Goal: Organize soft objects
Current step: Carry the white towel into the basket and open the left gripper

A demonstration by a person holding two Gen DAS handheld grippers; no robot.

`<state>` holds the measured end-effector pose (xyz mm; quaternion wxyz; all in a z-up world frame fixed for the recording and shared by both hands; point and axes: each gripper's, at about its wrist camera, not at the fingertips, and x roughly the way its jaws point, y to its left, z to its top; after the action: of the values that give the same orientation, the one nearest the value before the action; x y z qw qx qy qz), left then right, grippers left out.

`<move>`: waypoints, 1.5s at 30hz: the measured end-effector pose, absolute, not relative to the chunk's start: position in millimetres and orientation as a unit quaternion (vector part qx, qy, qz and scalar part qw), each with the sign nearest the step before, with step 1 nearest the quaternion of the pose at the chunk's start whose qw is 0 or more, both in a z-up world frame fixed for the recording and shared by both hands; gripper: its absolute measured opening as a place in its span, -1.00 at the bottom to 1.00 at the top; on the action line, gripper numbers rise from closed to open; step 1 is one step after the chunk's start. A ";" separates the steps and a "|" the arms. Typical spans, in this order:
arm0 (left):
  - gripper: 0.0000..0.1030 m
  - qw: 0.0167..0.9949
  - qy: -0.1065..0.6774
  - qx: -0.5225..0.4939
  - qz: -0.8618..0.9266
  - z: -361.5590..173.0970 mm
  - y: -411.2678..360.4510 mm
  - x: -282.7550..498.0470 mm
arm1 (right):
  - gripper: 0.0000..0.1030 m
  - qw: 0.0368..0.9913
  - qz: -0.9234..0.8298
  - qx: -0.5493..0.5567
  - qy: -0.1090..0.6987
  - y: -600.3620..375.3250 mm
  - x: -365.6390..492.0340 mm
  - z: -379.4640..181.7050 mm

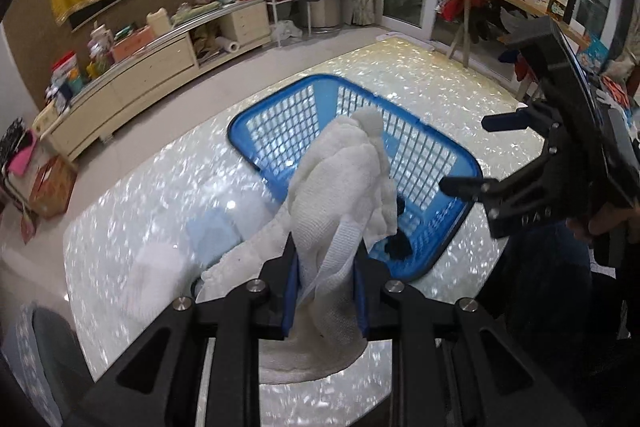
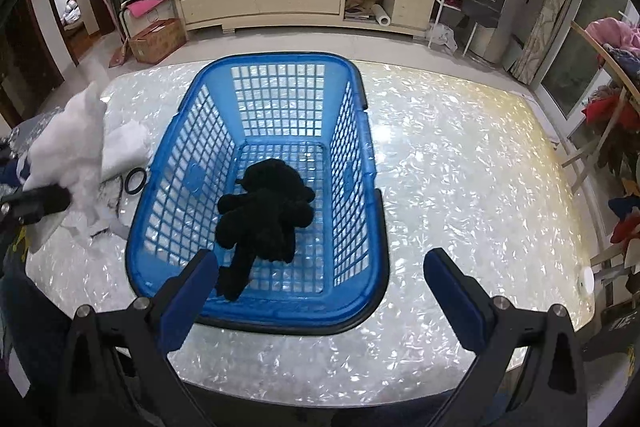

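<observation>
From the left wrist, we are seeing our left gripper [image 1: 325, 291] clamping a white cloth [image 1: 340, 195] beside the blue basket [image 1: 460, 163]. From the right wrist, our right gripper [image 2: 320, 283] is gaping wide, empty, over the basket holding a black plush toy [image 2: 266, 211] on the counter [image 2: 460, 167].

Left hand-held gripper [image 1: 325, 291] clamps white cloth [image 1: 340, 187] near blue basket [image 1: 280, 123].

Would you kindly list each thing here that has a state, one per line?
Left gripper: shut on the white cloth.
White cloth: held up, bunched, hanging beside the basket.
Right gripper: open, empty, above the basket's near rim.
Blue basket: upright on the table.
Black plush toy: lying inside the basket.
</observation>
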<state>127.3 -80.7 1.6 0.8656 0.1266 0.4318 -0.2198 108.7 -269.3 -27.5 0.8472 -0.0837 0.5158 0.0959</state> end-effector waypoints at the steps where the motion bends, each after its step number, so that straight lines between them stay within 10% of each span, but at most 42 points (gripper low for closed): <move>1: -0.59 0.865 0.431 0.129 -0.223 2.3 -84.2 132.1 | 0.99 0.847 0.096 -0.082 0.516 -271.4 110.6 -27.8; 34: -0.58 0.785 0.530 0.164 -0.276 -106.7 -168.5 315.5 | 1.00 0.824 0.082 -0.046 0.558 -294.4 166.8 -71.8; 37: -0.46 0.785 0.530 0.161 -0.277 -105.2 -164.2 320.6 | 1.00 0.823 0.082 -0.044 0.561 -296.5 169.2 -74.1; 41: 0.16 0.792 0.522 0.167 -0.271 -99.2 -159.5 316.5 | 1.00 0.822 0.080 -0.040 0.562 -298.8 169.5 -74.6; 45: 0.18 0.804 0.505 0.174 -0.260 -84.5 -150.4 305.1 | 1.00 0.824 0.077 -0.040 0.560 -299.0 167.8 -70.2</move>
<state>305.1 -150.4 -84.5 0.8043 0.1742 0.5049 -0.2603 167.8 -299.0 -70.2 0.8242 -0.0400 0.5596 0.0769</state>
